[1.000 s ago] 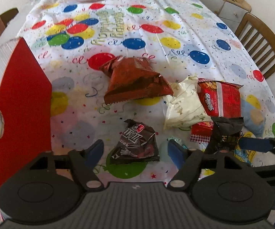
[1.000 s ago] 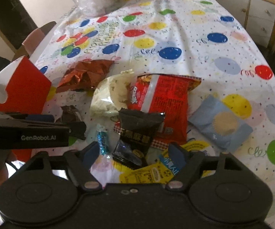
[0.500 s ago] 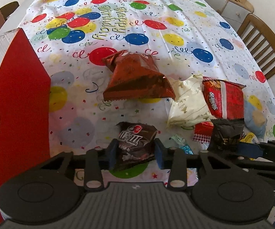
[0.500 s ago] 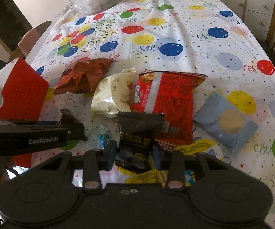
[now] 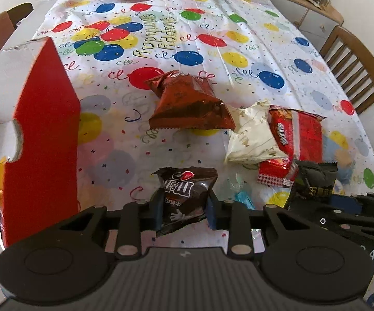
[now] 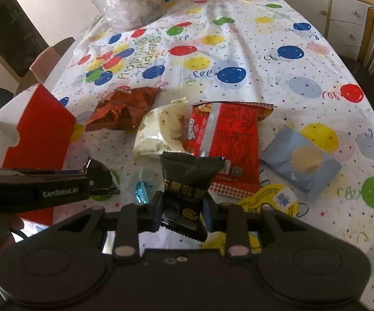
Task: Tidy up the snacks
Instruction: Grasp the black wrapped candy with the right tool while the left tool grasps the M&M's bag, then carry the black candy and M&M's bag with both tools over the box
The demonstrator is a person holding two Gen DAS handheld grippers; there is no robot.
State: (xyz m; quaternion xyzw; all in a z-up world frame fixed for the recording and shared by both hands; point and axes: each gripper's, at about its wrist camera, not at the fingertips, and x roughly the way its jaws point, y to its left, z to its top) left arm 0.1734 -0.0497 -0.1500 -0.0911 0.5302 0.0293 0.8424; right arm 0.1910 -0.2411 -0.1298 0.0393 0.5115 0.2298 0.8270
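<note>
Meanwhile, the left gripper (image 5: 184,208) was seen clamped on a brown M&M's packet (image 5: 185,194), its jaws having just been closing with the packet between them, the blue pads pressed against both sides of the wrapper. The packet was held near the front edge of the balloon-patterned tablecloth (image 5: 212,59), just right of a red box (image 5: 41,134) that stood at the left. The right gripper (image 6: 180,212) was likewise closed on a black sesame snack packet (image 6: 187,181), squeezed between its fingers at the near side of the table. Beyond it, a red snack bag (image 6: 225,140) was laid beside a cream-coloured bag (image 6: 161,129), the two touching, and a crumpled reddish-brown bag (image 6: 124,108) was found farther left, near the box. A pale blue packet (image 6: 301,160) was placed to the right of the red bag, and a round yellow packet (image 6: 272,199) lay just near of it, partly hidden by the gripper. A small blue-wrapped candy (image 6: 141,193) was seen between the two grippers. Clear plastic bags (image 6: 132,0) were set at the far end of the table, and a wooden chair (image 5: 352,75) stood at the right.
</note>
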